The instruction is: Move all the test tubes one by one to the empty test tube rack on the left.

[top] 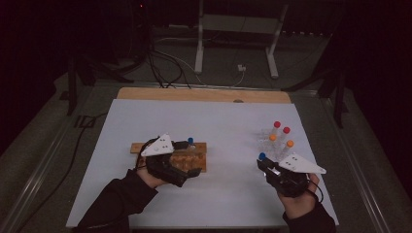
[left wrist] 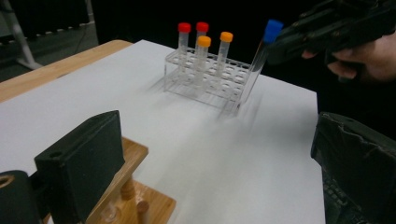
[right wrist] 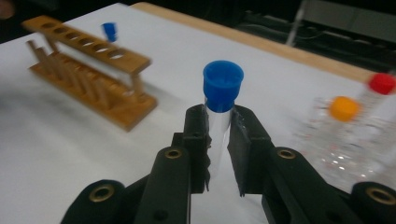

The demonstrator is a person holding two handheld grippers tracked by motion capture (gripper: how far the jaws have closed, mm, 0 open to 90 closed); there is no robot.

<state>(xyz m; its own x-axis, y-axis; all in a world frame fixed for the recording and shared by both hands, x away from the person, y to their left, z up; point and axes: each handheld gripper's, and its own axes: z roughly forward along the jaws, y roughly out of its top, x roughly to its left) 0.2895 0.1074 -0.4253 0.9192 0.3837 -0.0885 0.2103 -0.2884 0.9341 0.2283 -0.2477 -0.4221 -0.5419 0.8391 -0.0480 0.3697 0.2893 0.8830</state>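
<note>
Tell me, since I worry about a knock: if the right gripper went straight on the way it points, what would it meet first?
Probably bare white table top, then the wooden rack to the left; depth is unclear.

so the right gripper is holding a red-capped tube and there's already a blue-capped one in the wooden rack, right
Not quite: the tube clamped in the right gripper has a blue cap, not red, as the right gripper view shows. The red caps are on tubes standing in the clear rack. The wooden rack does already hold a blue-capped tube.
</note>
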